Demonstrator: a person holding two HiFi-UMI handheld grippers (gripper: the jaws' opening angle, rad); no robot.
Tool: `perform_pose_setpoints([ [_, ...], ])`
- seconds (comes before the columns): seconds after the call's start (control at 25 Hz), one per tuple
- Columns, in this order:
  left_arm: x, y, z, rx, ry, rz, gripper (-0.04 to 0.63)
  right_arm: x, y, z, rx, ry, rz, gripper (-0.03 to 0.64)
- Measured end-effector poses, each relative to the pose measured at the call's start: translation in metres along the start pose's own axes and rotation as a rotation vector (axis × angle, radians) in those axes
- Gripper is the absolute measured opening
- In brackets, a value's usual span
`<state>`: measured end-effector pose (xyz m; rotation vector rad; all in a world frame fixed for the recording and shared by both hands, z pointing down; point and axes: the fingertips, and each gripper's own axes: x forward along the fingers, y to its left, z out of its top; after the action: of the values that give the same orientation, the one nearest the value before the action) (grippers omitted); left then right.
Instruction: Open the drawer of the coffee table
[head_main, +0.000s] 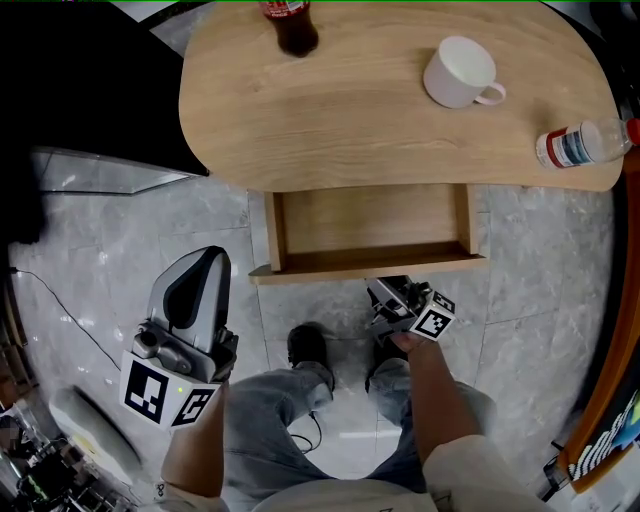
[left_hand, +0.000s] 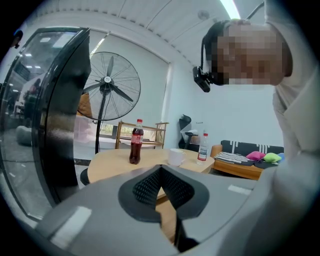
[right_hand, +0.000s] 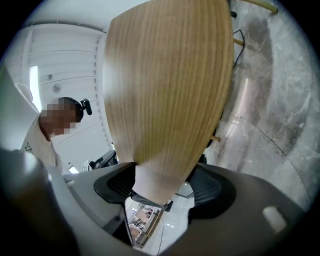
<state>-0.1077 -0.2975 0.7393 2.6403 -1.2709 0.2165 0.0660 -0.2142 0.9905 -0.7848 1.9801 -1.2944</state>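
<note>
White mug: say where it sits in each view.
Head view: mug upper right, on the coffee table.
Left gripper view: mug at centre, right of the cola bottle.
Right gripper view: not in it; the drawer front fills it.
Shared landmark: cola bottle, left of the mug in both.

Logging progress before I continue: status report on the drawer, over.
Left tool shut, empty, held aside. Right tool clamped on drawer front. Drawer out, empty. Shoes close before it.
</note>
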Motion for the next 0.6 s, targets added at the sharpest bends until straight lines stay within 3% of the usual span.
perform_pose_setpoints([
  [0.2,-0.001,0.001,-0.002,0.004,-0.004,-0.004,-0.002,-0.003,-0.005,-0.002,0.006,0.023,0.016,0.334],
  [0.6,-0.009,0.009,0.003,0.002,-0.014,0.010,-0.002,-0.010,-0.018,-0.015,0.017,0.070,-0.062,0.319],
])
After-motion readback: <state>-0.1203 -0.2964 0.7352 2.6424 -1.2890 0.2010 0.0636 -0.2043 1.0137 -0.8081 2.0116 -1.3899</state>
